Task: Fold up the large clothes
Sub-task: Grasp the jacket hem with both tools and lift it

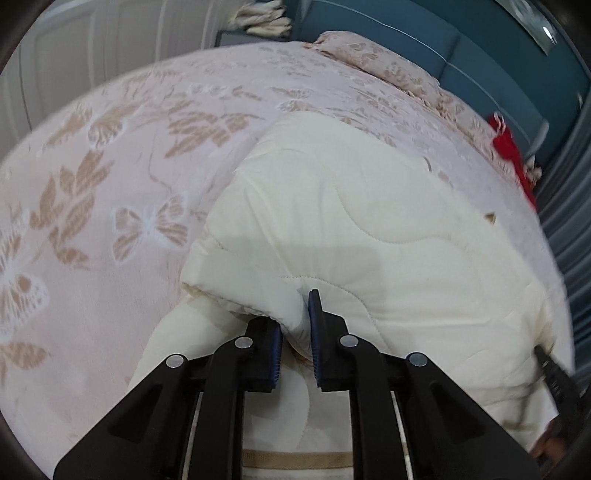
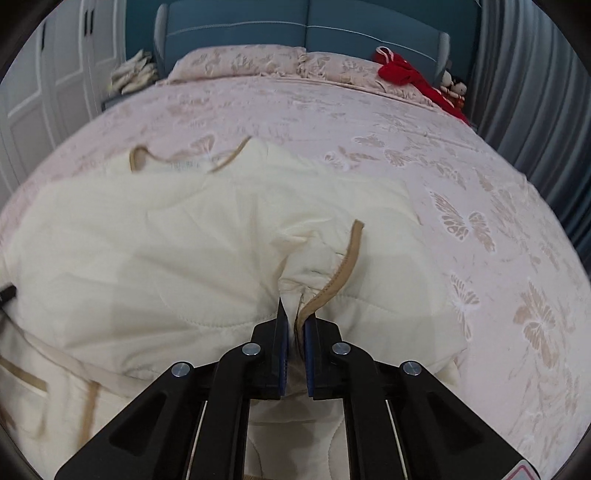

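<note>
A cream quilted jacket (image 1: 369, 229) with tan trim lies on the pink flowered bed cover (image 1: 110, 155). My left gripper (image 1: 297, 317) is shut on a thick fold of the jacket at its near left edge, the blue pads pressing into the padding. In the right wrist view the same jacket (image 2: 166, 236) spreads to the left, its collar with tan edging (image 2: 177, 158) pointing to the headboard. My right gripper (image 2: 295, 314) is shut on the jacket's edge where a tan trim strip (image 2: 343, 266) runs up from between the pads.
Two pillows (image 2: 258, 61) lie against a blue headboard (image 2: 306, 29). A red garment (image 2: 410, 77) and small dolls (image 2: 454, 88) sit at the far right corner. White wardrobe doors (image 2: 44, 74) stand left, grey curtains (image 2: 535, 92) right. The other gripper's black tip (image 1: 554, 373) shows at the right edge.
</note>
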`<state>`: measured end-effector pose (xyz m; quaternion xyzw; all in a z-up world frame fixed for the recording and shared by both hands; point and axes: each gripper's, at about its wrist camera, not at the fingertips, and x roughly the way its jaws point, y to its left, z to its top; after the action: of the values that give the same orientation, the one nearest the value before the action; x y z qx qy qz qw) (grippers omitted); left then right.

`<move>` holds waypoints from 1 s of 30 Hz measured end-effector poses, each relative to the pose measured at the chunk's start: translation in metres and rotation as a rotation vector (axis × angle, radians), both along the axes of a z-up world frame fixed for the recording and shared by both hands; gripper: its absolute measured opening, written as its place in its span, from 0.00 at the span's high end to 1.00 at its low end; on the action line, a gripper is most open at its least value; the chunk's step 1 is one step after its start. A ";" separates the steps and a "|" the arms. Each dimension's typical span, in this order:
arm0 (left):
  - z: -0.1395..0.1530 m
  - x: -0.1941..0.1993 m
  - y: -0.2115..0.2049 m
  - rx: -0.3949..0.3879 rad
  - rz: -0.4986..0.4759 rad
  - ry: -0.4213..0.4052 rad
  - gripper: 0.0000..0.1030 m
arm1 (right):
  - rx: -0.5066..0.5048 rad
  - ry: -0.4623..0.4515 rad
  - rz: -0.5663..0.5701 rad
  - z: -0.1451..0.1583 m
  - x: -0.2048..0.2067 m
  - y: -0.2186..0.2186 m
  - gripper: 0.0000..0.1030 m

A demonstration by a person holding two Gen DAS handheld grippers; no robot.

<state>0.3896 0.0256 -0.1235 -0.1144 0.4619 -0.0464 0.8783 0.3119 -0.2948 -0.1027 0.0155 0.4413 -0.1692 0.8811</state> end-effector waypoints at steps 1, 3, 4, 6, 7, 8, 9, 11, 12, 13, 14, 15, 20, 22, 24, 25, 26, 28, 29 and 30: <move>-0.002 -0.001 -0.003 0.029 -0.009 -0.012 0.87 | -0.013 0.006 0.002 -0.002 0.001 0.001 0.94; -0.004 -0.004 -0.007 0.061 -0.017 -0.032 0.86 | -0.031 0.016 0.002 -0.006 0.002 0.005 0.94; -0.005 -0.005 -0.008 0.071 -0.017 -0.042 0.86 | -0.029 0.016 -0.001 -0.007 0.000 0.004 0.94; -0.006 -0.007 -0.011 0.088 -0.018 -0.055 0.86 | -0.017 0.016 -0.008 -0.010 0.002 0.003 0.93; -0.007 -0.008 -0.012 0.098 -0.019 -0.064 0.86 | -0.013 0.015 -0.008 -0.010 0.003 0.001 0.93; -0.007 -0.009 -0.014 0.106 -0.020 -0.069 0.86 | -0.010 0.016 -0.009 -0.012 0.003 0.000 0.93; -0.008 -0.010 -0.015 0.115 -0.022 -0.076 0.86 | -0.008 0.015 -0.008 -0.013 0.002 0.000 0.93; -0.009 -0.010 -0.017 0.126 -0.023 -0.084 0.86 | -0.006 0.014 -0.009 -0.014 0.002 0.001 0.93; -0.010 -0.010 -0.018 0.131 -0.024 -0.087 0.86 | -0.005 0.012 -0.008 -0.015 0.002 0.001 0.93; -0.010 -0.010 -0.018 0.134 -0.024 -0.090 0.86 | -0.004 0.011 -0.009 -0.016 0.002 0.001 0.93; -0.011 -0.010 -0.018 0.136 -0.025 -0.092 0.86 | -0.003 0.009 -0.009 -0.018 0.002 0.000 0.93; -0.011 -0.010 -0.018 0.140 -0.025 -0.096 0.86 | -0.003 0.008 -0.009 -0.018 0.002 0.001 0.93; -0.012 -0.011 -0.022 0.159 -0.026 -0.109 0.86 | -0.008 0.003 -0.008 -0.021 0.002 0.001 0.92; -0.012 -0.011 -0.023 0.161 -0.026 -0.112 0.86 | -0.006 0.001 -0.009 -0.021 0.002 0.001 0.92; -0.012 -0.011 -0.023 0.161 -0.026 -0.112 0.86 | -0.007 0.000 -0.009 -0.022 0.002 0.001 0.92; -0.013 -0.011 -0.023 0.164 -0.026 -0.113 0.86 | -0.008 0.000 -0.010 -0.021 0.002 0.002 0.92; -0.013 -0.011 -0.023 0.165 -0.026 -0.114 0.86 | -0.010 -0.001 -0.010 -0.022 0.002 0.002 0.92; -0.013 -0.011 -0.024 0.171 -0.027 -0.117 0.86 | -0.012 -0.001 -0.010 -0.022 0.001 0.002 0.92; -0.013 -0.012 -0.024 0.173 -0.026 -0.119 0.86 | -0.013 -0.002 -0.010 -0.022 0.002 0.002 0.92; -0.013 -0.012 -0.025 0.175 -0.026 -0.120 0.86 | -0.014 -0.004 -0.011 -0.023 0.002 0.002 0.92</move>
<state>0.3780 0.0009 -0.1362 -0.0283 0.4121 -0.0243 0.9104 0.3136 -0.2927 -0.1252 0.0118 0.4384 -0.1771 0.8811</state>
